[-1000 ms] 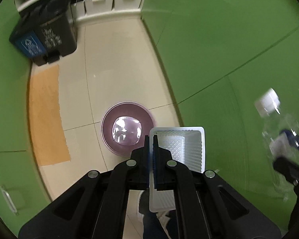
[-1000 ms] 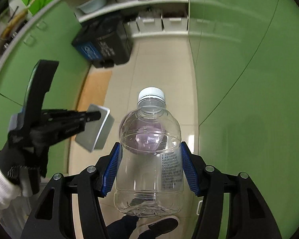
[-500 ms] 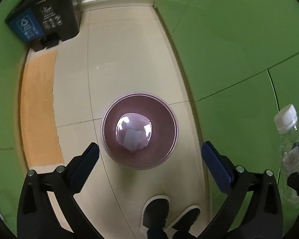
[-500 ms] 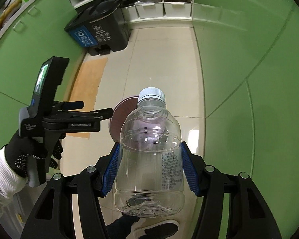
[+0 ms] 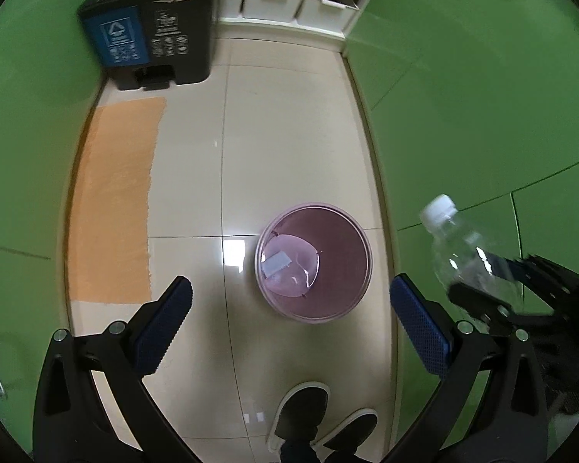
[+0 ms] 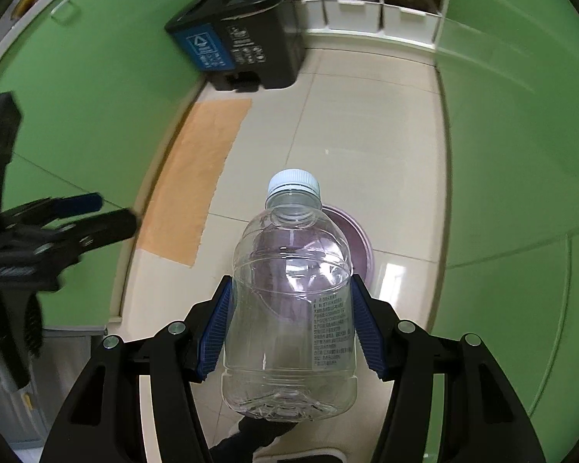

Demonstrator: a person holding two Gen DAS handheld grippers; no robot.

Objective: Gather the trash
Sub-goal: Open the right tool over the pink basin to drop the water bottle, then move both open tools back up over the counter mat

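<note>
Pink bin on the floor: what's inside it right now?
In the pink bin, a pale rectangular piece lies on its glossy bottom. Nothing else is clearly discernible; the near wall hides part of the floor.

Both wrist views face down, share pink bin [image 5: 314,262].

bin [image 5: 357,270] pink | mat [image 5: 115,200] orange | bottle [image 6: 289,293] clear, cap [image 6: 294,182] white

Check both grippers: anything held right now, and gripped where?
The right gripper holds a clear plastic bottle by the sides of its lower body, cap pointing away. The left gripper is open and holds nothing.
</note>
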